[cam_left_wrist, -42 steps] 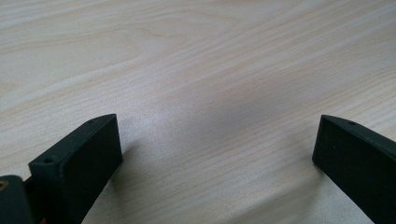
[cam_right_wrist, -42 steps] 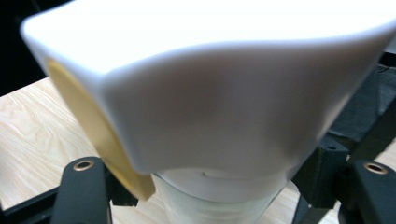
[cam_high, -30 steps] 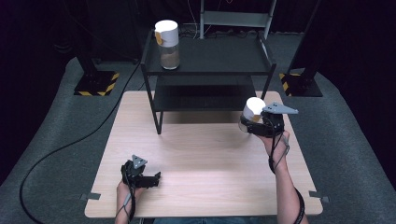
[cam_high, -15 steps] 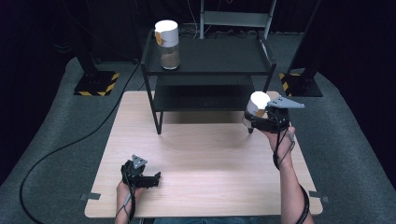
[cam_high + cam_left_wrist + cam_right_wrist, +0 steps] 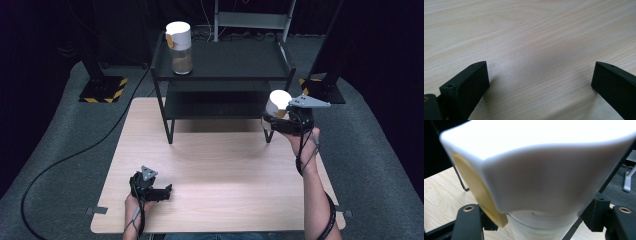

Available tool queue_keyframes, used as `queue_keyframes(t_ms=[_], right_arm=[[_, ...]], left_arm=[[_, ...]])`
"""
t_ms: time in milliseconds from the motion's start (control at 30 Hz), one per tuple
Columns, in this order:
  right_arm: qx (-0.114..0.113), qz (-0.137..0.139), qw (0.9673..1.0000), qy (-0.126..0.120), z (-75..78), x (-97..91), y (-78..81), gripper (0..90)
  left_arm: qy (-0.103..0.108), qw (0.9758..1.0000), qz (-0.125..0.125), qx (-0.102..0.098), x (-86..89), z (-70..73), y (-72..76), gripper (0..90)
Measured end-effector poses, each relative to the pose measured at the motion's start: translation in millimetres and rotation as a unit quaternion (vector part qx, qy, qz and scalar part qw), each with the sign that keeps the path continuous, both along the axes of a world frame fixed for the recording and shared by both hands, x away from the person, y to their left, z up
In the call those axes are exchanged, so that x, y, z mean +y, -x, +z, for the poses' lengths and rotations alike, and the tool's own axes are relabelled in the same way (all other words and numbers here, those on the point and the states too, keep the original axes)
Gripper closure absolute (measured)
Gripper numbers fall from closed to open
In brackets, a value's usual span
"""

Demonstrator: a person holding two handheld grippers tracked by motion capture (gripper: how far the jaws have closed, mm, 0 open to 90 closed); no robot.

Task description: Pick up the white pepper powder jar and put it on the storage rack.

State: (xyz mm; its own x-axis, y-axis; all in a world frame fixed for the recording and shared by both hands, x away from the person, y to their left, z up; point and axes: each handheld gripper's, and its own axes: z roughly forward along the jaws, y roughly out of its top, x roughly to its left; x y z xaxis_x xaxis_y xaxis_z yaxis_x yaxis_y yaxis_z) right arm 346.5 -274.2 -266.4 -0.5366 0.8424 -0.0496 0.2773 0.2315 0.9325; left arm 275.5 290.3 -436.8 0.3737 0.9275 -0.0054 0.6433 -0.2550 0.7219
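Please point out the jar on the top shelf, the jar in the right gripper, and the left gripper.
jar on the shelf (image 5: 180, 47), high view, its body.
held jar (image 5: 278, 101), high view, white lid.
left gripper (image 5: 169, 190), high view, between fingertips.

A shelf rack stands at the counter's far edge; one jar sits on its top shelf, left.
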Motion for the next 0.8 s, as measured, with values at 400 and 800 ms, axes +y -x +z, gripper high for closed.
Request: queue_keyframes(t_ms=[400, 800], right_arm=[[0.0, 0.004, 1.0, 0.005, 14.4, 1.2, -4.9, 29.6], [0.0, 0.017, 0.9998, 0.002, 34.1, 0.7, -12.6, 29.6]], left_arm=[[0.0, 1.0, 0.0, 0.0, 0.1, 0.1, -0.1, 1.0], [0.0, 1.0, 0.0, 0.0, 0.1, 0.1, -0.1, 1.0]])
